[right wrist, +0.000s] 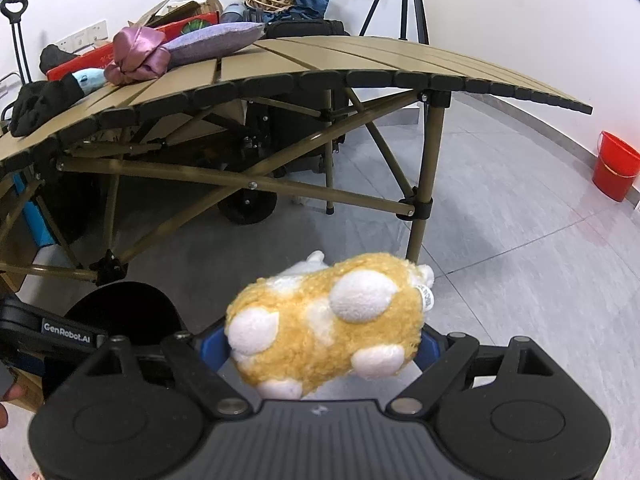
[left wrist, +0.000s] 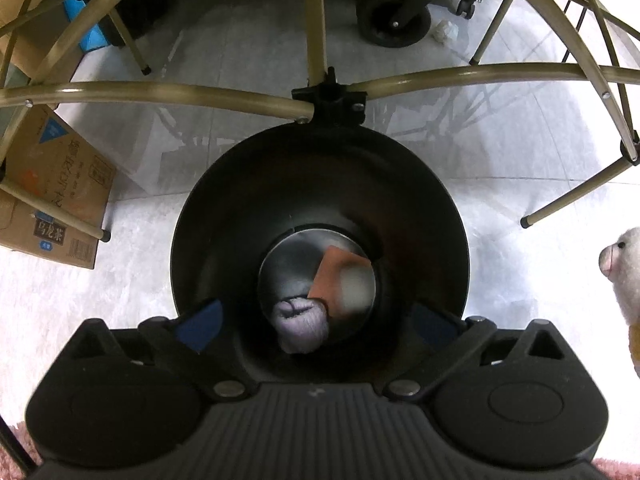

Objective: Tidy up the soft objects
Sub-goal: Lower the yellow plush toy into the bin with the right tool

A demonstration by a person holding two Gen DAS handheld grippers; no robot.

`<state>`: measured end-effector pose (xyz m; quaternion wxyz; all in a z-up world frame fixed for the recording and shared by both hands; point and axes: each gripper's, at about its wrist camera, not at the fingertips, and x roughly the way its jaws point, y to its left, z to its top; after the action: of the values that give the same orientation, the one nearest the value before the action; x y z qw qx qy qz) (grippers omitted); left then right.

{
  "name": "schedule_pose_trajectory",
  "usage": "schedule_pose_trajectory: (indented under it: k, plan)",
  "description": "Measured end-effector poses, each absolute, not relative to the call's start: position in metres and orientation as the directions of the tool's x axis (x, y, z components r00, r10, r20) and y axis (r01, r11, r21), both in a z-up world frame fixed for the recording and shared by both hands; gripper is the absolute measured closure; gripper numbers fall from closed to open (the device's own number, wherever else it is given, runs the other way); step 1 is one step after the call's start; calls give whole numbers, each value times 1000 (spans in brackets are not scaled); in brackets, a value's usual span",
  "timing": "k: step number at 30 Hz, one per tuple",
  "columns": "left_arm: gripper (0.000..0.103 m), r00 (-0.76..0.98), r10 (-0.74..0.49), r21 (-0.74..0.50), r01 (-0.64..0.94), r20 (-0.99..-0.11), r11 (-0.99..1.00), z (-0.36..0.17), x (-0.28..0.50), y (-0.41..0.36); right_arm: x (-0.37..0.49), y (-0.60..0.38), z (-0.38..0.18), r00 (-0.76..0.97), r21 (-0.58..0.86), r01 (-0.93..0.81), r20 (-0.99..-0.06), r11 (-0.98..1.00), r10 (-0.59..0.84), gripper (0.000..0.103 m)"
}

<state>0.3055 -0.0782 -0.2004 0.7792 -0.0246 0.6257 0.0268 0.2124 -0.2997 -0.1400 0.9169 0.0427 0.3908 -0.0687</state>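
Observation:
My left gripper [left wrist: 316,324] points straight down over the mouth of a round black bin [left wrist: 208,216], its blue pads [left wrist: 200,324] spread wide with nothing between them. At the bottom of the bin lie a lilac knitted item [left wrist: 302,324] and an orange-and-white soft item [left wrist: 340,280]. My right gripper [right wrist: 320,346] is shut on a yellow plush toy with white spots [right wrist: 320,320], held in the air beside the bin [right wrist: 120,308]. The toy's white head [left wrist: 624,276] shows at the right edge of the left wrist view.
A tan folding table [right wrist: 360,64] stands behind the bin, its legs [left wrist: 316,20] close around it. On it lie a purple cushion [right wrist: 212,42], pink satin cloth [right wrist: 136,54] and black cloth [right wrist: 40,100]. Cardboard boxes [left wrist: 52,200] sit left, a red bucket [right wrist: 614,166] right.

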Motion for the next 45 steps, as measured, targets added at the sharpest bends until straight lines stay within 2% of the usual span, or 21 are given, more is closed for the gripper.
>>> schedule_pose_trajectory:
  k: [23,45]
  plan:
    - [0,206,14,1,-65,-978,998,-193,300,-67,213,-288,-141,691,25,123,-720,992,-68,16]
    - [0,246,19,-16,-136,-969,991,-163,283,11,232,-200,-136,700,33,-70,-710,997,73,16]
